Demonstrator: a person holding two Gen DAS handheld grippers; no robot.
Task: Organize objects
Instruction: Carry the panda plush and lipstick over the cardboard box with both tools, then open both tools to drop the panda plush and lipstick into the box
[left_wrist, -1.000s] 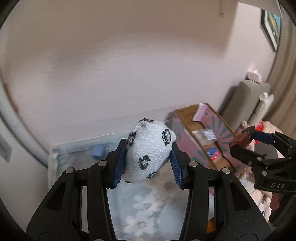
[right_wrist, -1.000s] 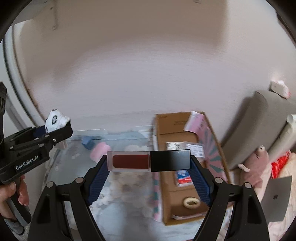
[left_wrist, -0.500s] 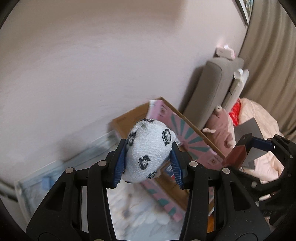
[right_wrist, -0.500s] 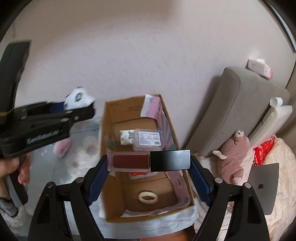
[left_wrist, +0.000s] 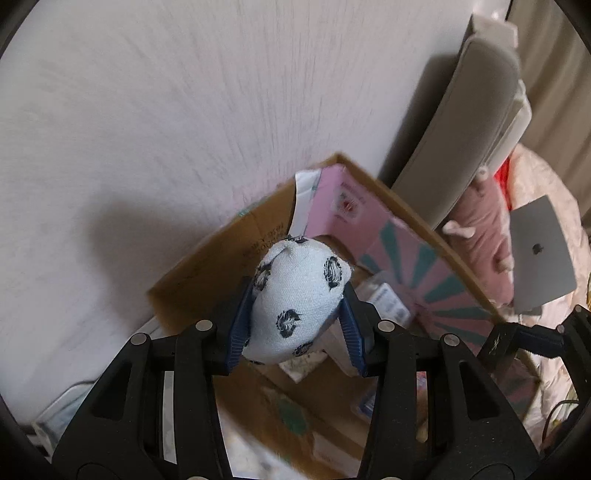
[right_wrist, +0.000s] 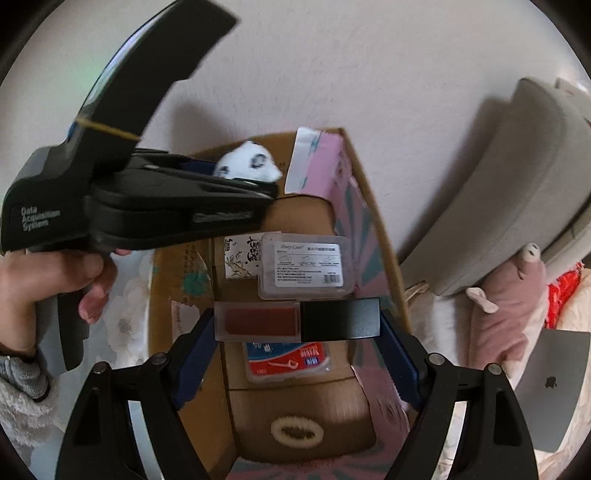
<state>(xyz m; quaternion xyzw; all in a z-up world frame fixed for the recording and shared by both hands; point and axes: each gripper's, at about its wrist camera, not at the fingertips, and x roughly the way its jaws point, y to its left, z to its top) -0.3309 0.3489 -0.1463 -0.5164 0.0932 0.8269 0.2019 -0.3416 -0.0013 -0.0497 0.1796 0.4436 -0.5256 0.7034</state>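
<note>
My left gripper (left_wrist: 295, 325) is shut on a rolled white sock with black spots (left_wrist: 295, 302). It hangs over the far end of an open cardboard box (left_wrist: 207, 266). From the right wrist view the same sock (right_wrist: 247, 162) shows at the box's (right_wrist: 373, 206) back left, with the left gripper (right_wrist: 258, 184) in a person's hand. My right gripper (right_wrist: 297, 321) is shut on a lip gloss tube (right_wrist: 295, 319), red body left and black cap right, held crosswise above the box's middle.
Inside the box lie a clear plastic case (right_wrist: 304, 266), a red and blue packet (right_wrist: 288, 360), a cream ring (right_wrist: 297, 430) and a pink striped board (left_wrist: 402, 258). A grey cushion (right_wrist: 517, 184), a pink plush (right_wrist: 506, 306) and a laptop (right_wrist: 550, 384) sit to the right. A wall stands behind.
Both grippers have moved right and down from over the floral cloth to above the cardboard box, each keeping its hold. The box now fills the middle of both views.
</note>
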